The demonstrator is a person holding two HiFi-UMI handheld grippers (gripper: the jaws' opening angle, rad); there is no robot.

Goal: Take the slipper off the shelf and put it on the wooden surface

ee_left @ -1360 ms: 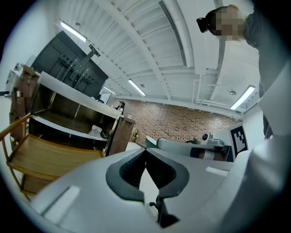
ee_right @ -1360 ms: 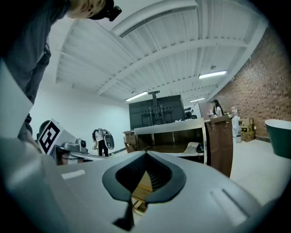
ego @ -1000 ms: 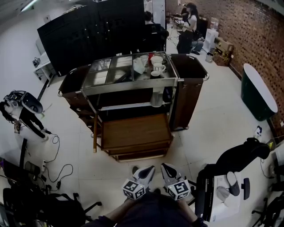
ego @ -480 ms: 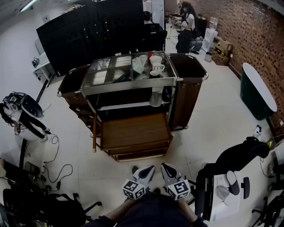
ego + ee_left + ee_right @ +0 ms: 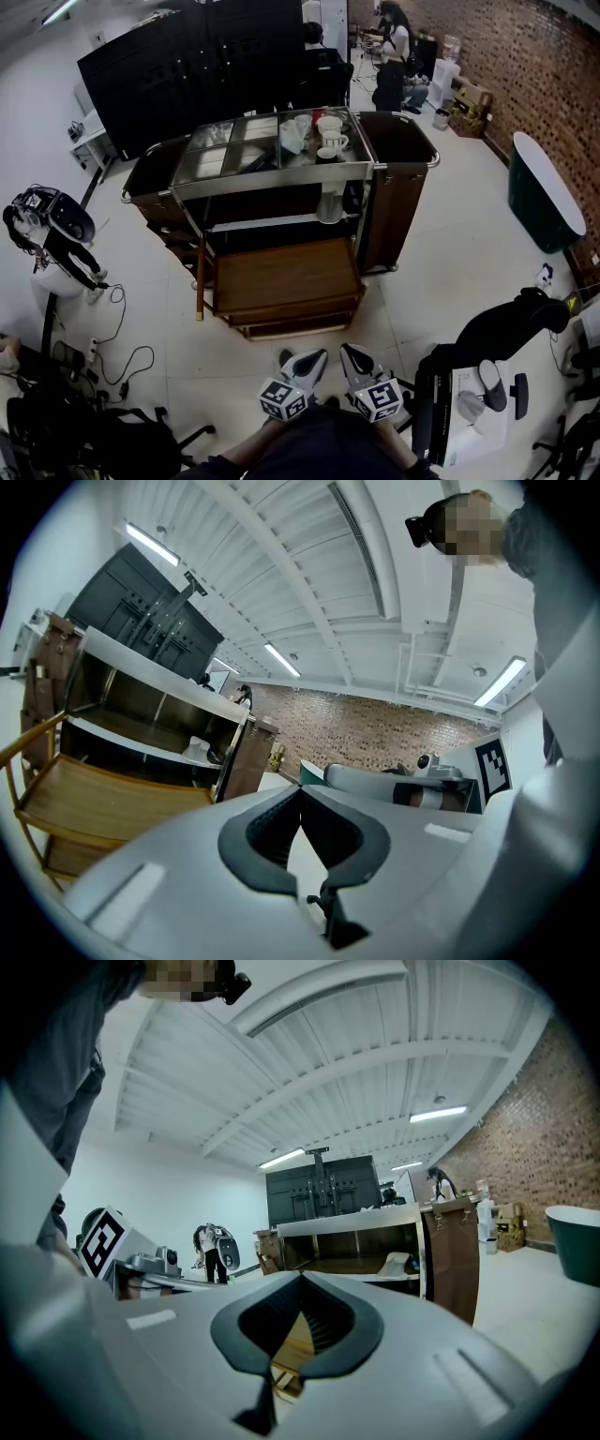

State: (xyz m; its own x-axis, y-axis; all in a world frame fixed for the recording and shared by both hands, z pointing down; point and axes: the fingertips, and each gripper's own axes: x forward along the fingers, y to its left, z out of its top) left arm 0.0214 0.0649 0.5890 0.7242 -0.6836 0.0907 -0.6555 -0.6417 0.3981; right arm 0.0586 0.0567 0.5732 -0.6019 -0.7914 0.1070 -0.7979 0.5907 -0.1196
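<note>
A white slipper (image 5: 330, 208) lies on the cart's middle shelf (image 5: 272, 225), at its right end. It also shows as a pale slipper (image 5: 398, 1263) in the right gripper view and a small slipper (image 5: 195, 750) in the left gripper view. Below the shelf juts the wooden surface (image 5: 286, 277), bare. My left gripper (image 5: 317, 357) and right gripper (image 5: 348, 352) hang side by side close to my body, well short of the cart. Both are shut with nothing between the jaws: left gripper (image 5: 300, 788), right gripper (image 5: 300, 1278).
White cups (image 5: 329, 137) and steel lids sit on the cart top (image 5: 272, 173). Brown bags (image 5: 398, 178) hang at both cart ends. Cables (image 5: 122, 356) trail on the floor at left. A black chair and a box with slippers (image 5: 483, 394) stand at right. People work at the back.
Both grippers and the cart stand as before. Only the figure at the far left has shifted a little.
</note>
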